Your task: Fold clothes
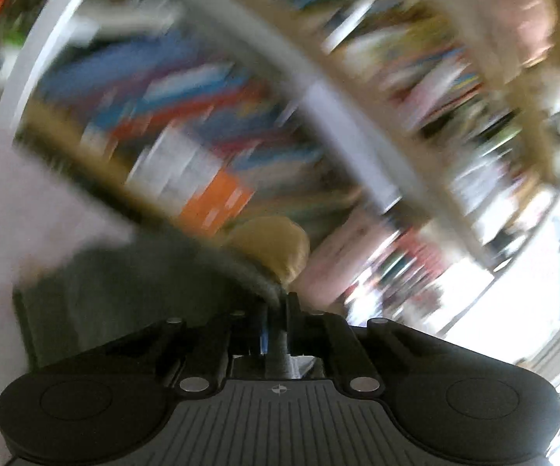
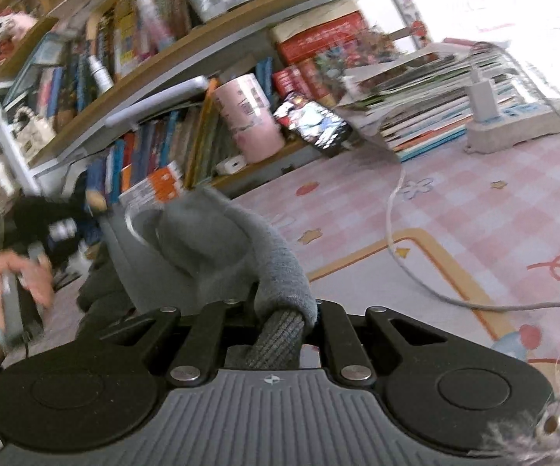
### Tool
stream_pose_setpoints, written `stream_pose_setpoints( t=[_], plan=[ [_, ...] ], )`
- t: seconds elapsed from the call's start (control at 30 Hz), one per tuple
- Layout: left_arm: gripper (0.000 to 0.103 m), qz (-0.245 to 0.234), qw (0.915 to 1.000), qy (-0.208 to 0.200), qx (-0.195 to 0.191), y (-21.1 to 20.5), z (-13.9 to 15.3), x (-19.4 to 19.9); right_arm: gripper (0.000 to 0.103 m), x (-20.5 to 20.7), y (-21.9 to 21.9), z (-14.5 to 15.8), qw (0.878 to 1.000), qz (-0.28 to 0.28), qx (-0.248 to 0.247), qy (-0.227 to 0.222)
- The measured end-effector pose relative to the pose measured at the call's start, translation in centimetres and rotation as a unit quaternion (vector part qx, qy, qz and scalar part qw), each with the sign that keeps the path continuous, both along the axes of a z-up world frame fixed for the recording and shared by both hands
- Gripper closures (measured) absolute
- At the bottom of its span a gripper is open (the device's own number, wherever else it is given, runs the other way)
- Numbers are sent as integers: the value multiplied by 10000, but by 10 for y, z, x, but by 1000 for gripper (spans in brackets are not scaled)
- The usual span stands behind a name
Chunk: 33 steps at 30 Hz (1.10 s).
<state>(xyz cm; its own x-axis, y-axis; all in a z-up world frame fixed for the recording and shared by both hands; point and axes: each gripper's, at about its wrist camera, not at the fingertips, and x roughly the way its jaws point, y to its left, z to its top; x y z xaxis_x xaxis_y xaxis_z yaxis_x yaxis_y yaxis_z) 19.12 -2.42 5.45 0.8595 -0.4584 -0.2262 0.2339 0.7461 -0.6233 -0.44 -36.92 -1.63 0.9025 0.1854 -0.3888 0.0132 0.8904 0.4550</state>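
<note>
Up close, the right gripper (image 2: 280, 310) is clamped on a bunched grey garment (image 2: 217, 240) at the frame's centre, above the pink checked tabletop (image 2: 474, 209). Across in the blurred left view, the left gripper (image 1: 278, 303) pinches the same dark cloth at lower centre, bookshelves (image 2: 155, 77) behind.
</note>
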Motion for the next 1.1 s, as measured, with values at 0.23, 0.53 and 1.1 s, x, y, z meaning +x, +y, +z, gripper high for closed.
stream_pose_setpoints(
  t=[0.23,0.53,1.1],
  plan=[
    [100,-620,9807,-1747,-628,56,64,-119,94,-2,28,8,9982,569,-176,-82],
    [95,-1160,9719,-98,2047,57,-24,-265,93,-2,16,12,9987,-17,-501,-75],
    [22,182,9456,386,3226,84,-33,-192,91,1,18,6,9976,-132,-682,0]
  ],
)
